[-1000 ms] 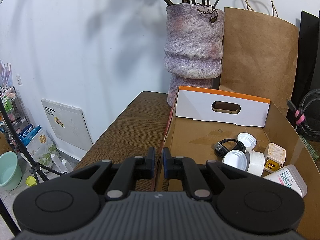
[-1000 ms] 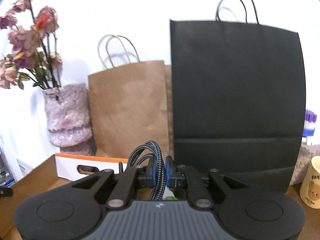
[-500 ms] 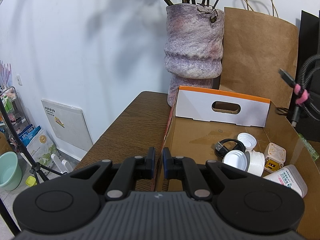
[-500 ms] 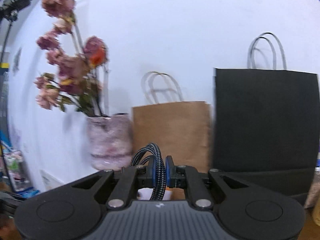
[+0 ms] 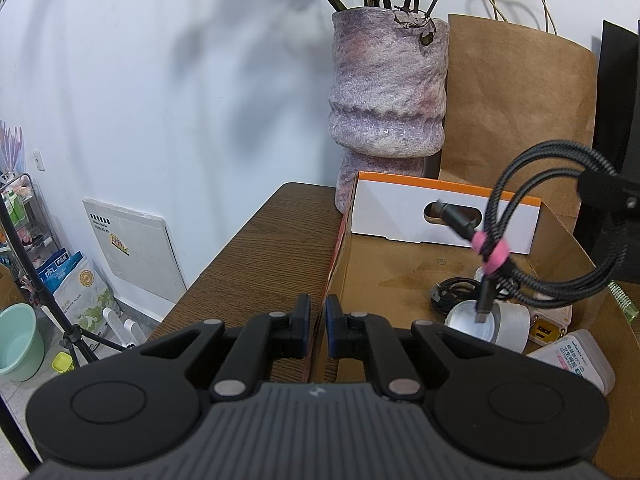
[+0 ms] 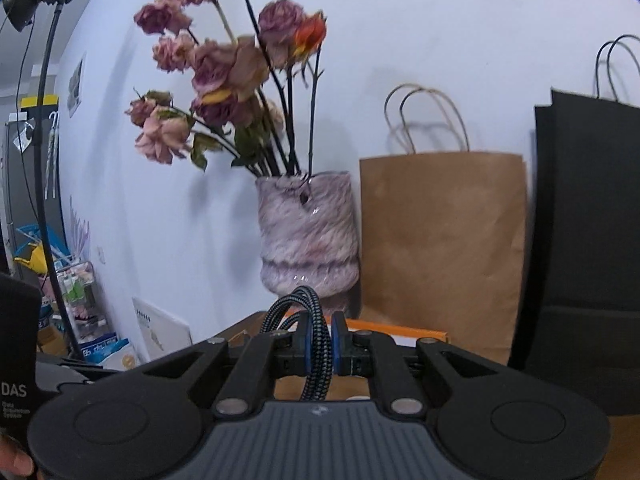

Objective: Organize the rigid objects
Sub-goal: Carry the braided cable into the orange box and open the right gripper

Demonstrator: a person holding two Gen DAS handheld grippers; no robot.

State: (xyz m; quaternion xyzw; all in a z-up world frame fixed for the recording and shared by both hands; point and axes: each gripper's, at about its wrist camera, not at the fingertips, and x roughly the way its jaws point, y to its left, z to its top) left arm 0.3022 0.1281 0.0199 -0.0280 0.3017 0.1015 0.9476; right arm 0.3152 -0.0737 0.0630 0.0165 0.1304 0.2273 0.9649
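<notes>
Cable (image 5: 552, 216), pinched in the right tool (image 6: 319, 347), hangs over the box (image 5: 400, 276) where several items already lie, while the left tool (image 5: 314, 326), nearly closed, grips the box's wall.

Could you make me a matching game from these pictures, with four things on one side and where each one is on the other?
Things:
1. braided cable
2. vase
3. brown paper bag
4. white cup

Places:
A. lying inside the cardboard box
B. standing behind the box, at the wall
C. hanging over the box, held by the right gripper
D. on the table at the box's far left corner, holding flowers

Pairs: 1-C, 2-D, 3-B, 4-A
</notes>
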